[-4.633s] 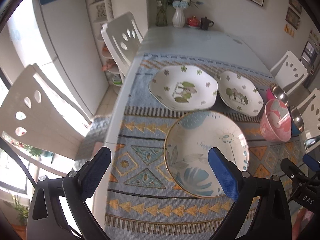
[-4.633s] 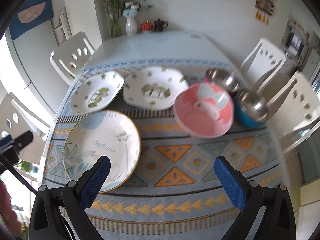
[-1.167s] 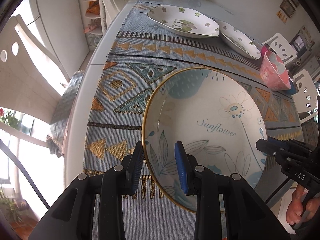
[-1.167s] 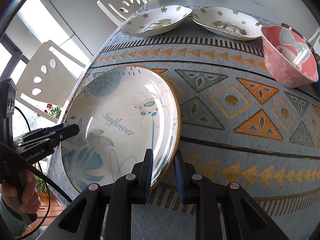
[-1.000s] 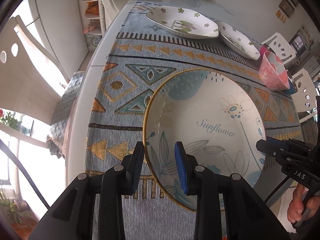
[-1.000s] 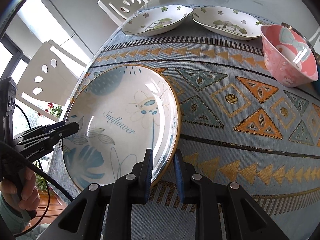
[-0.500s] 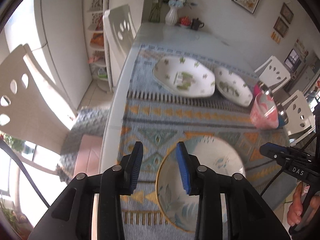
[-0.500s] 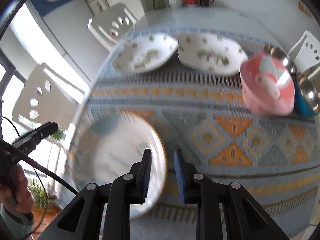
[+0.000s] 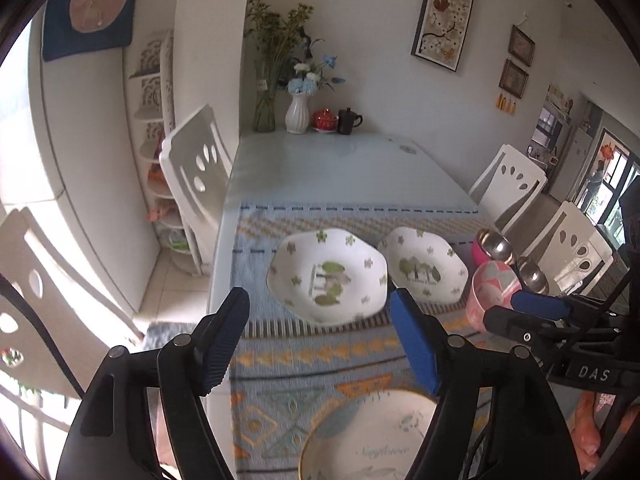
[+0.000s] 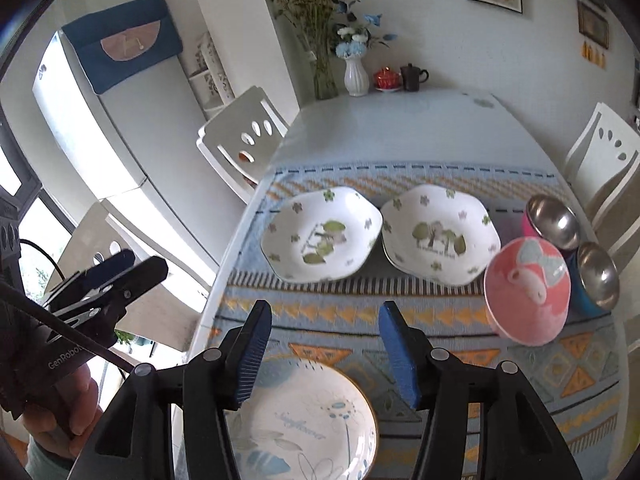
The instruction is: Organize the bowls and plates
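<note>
The round gold-rimmed "Sunflower" plate (image 9: 372,440) (image 10: 308,428) lies on the patterned runner near the table's front edge, below both grippers. My left gripper (image 9: 320,340) is open and empty, raised above it. My right gripper (image 10: 324,350) is open and empty too. Two white scalloped plates with green prints sit side by side further back, the left one (image 9: 326,276) (image 10: 322,234) and the right one (image 9: 422,266) (image 10: 440,232). A pink bowl (image 9: 490,294) (image 10: 528,296) stands to their right.
Two steel bowls (image 10: 554,220) (image 10: 598,274) sit at the runner's right end. A vase (image 9: 298,114), a red pot and a dark cup stand at the table's far end. White chairs (image 9: 198,172) (image 10: 612,152) flank the table on both sides.
Both grippers have let go of the Sunflower plate, opened wide and lifted up and back. The plate now lies on the runner near the front edge.
</note>
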